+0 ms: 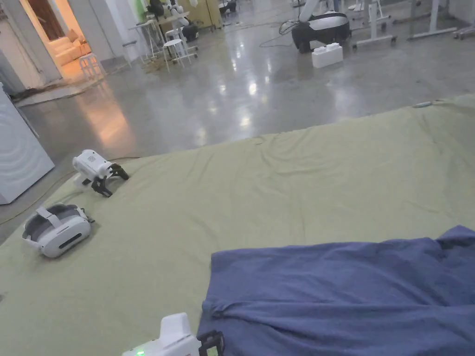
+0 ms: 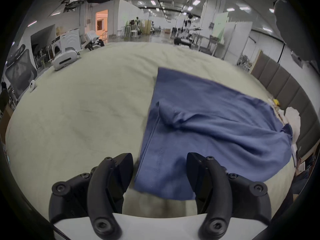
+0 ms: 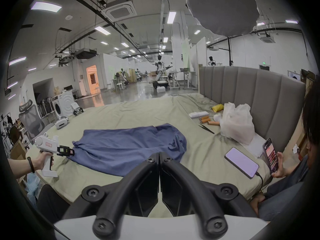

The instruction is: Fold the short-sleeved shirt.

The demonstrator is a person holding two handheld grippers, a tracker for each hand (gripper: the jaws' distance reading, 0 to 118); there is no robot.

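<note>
While the shirt (image 2: 216, 131) lies loosely spread on the bed (image 2: 86, 113), the left claw (image 2: 160, 167) hangs released at its near corner, nothing grasped; the right claw (image 3: 159, 159) is clenched empty. Folding looks barely begun; next calls for pinching that corner.

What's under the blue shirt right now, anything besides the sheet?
The blue shirt lies on the green sheet, which shows all around it. Whatever sits beneath the cloth itself is covered.

Left tongs (image 2: 160, 172) agape over blue shirt (image 2: 207, 131) corner.
</note>
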